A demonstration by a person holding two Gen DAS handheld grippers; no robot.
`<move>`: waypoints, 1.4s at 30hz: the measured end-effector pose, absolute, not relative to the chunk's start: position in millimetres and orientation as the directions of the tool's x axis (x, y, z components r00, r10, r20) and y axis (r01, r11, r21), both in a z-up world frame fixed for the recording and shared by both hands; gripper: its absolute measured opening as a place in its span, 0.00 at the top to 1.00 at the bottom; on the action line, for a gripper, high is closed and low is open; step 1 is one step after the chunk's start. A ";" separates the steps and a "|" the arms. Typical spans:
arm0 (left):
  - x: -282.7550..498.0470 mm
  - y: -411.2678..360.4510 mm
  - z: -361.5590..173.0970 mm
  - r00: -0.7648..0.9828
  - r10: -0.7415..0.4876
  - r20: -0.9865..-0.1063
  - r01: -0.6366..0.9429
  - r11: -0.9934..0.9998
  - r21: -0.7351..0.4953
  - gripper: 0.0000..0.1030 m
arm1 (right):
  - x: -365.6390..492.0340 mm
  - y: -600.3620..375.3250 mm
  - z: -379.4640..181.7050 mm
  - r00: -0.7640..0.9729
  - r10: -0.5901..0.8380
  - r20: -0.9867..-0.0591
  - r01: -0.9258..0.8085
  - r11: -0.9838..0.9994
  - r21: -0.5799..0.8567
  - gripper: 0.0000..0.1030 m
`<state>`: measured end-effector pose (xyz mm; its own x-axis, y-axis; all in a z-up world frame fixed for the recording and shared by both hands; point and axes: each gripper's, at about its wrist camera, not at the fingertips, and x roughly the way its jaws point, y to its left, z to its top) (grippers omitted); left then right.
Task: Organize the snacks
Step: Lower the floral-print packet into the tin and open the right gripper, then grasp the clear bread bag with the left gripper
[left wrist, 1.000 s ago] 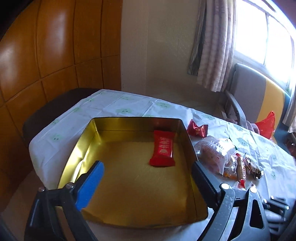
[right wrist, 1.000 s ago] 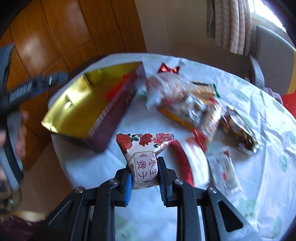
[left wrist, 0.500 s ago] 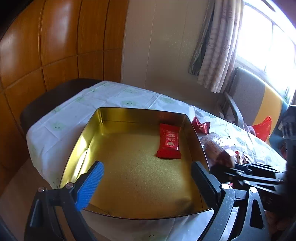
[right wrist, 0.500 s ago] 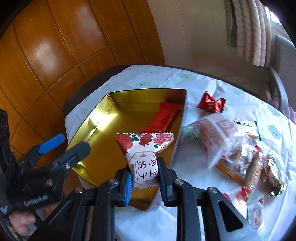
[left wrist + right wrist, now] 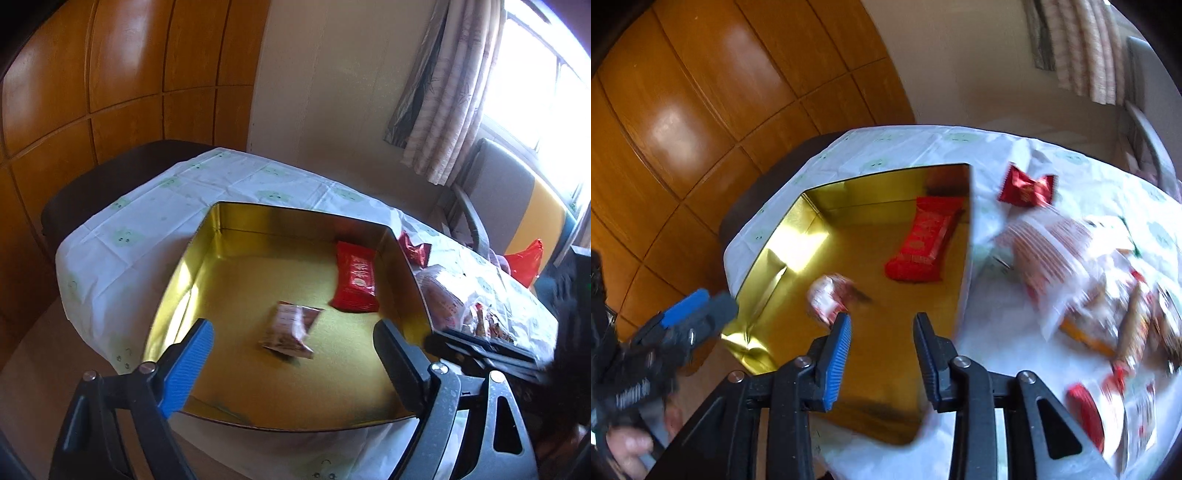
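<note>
The small floral-printed white snack packet (image 5: pixel 290 329) is lying, blurred, on the floor of the square gold-lined metal tin (image 5: pixel 207 254), near its middle, with the flat red wrapped bar (image 5: pixel 355 281) just beyond it toward the tin's far right corner. The right gripper (image 5: pixel 881 325) is hovering just above and behind the packet, its jaws opening with nothing between them. The left gripper (image 5: pixel 295 345), nearer the tin's front wall, is closing slightly around empty air. Loose snacks in a pile (image 5: pixel 1089 280) are waiting right of the tin; open tablecloth (image 5: pixel 155 206) lies on its left.
</note>
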<state>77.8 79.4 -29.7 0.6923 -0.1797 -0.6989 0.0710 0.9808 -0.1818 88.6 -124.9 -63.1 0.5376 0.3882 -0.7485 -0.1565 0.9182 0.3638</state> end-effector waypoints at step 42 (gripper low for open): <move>353.3 -196.2 -104.6 0.229 -0.187 -0.955 0.388 0.918 -0.087 0.16 | -13.2 -314.1 -99.7 0.564 0.148 -0.813 0.138 0.953 0.269 0.65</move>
<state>353.3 -196.2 -104.6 0.2295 -0.1874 -0.9551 0.3879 0.9176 -0.0869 -13.2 -314.1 -99.7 0.5636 0.1483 -0.8127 0.1377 0.9532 0.2694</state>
